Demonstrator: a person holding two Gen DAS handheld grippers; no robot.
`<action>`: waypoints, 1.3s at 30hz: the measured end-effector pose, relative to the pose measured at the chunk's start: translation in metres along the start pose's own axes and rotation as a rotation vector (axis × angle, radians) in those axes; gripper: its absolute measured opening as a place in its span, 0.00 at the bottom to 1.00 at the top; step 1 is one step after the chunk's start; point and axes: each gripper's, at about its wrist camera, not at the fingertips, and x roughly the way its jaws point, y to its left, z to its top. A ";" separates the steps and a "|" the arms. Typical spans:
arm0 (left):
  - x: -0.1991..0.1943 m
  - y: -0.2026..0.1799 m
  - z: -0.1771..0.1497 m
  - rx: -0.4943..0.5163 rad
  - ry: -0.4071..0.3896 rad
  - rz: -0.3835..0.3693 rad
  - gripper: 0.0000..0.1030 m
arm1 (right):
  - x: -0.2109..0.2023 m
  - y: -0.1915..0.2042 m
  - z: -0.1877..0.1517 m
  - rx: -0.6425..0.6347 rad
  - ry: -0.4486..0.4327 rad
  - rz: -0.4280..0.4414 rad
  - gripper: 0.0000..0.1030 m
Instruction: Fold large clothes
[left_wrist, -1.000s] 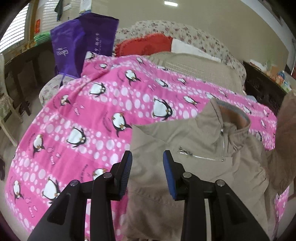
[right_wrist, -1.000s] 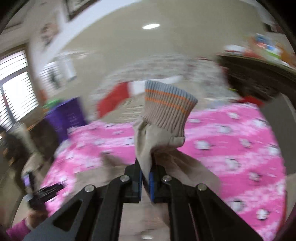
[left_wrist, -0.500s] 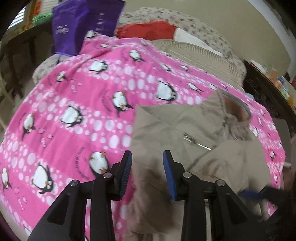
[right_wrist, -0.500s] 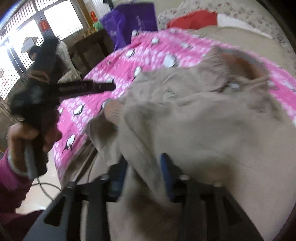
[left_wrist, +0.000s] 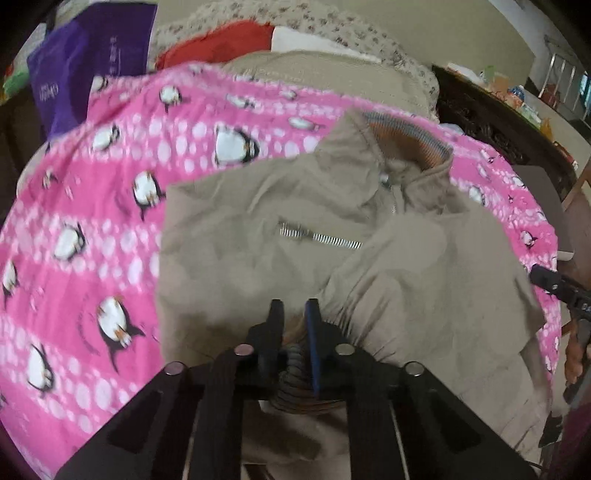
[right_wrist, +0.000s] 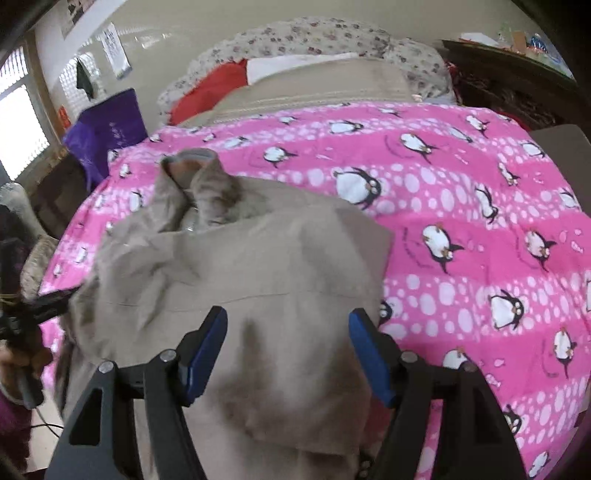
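Observation:
A beige zip jacket (left_wrist: 280, 229) with a striped knit collar lies on the pink penguin blanket (left_wrist: 110, 221). One sleeve is folded across its front. My left gripper (left_wrist: 294, 310) is shut on the sleeve's ribbed striped cuff (left_wrist: 295, 373) over the jacket's lower part. In the right wrist view the jacket (right_wrist: 236, 266) lies left of centre on the blanket (right_wrist: 480, 229). My right gripper (right_wrist: 288, 321) is open and empty just above the jacket's near part. The right gripper also shows at the left wrist view's right edge (left_wrist: 554, 284).
A purple bag (left_wrist: 88, 59) stands at the bed's far left. Beige, red and floral bedding (left_wrist: 325, 70) is piled at the head. A dark cabinet (left_wrist: 491, 122) stands on the right. The person's hand with the left gripper (right_wrist: 22, 314) shows at the left edge.
My right gripper laid the sleeve across the jacket, let go and opened wide. My left gripper moved in over the jacket and shut on the cuff.

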 end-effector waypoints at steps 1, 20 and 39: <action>-0.007 0.001 0.004 0.007 -0.018 0.003 0.00 | -0.001 -0.002 0.000 0.004 -0.001 0.010 0.70; -0.005 0.055 0.003 -0.072 -0.039 0.221 0.00 | 0.018 0.009 0.005 0.003 -0.020 -0.010 0.70; -0.043 0.023 -0.014 -0.023 -0.104 0.178 0.14 | -0.022 -0.010 -0.022 -0.012 -0.003 -0.107 0.69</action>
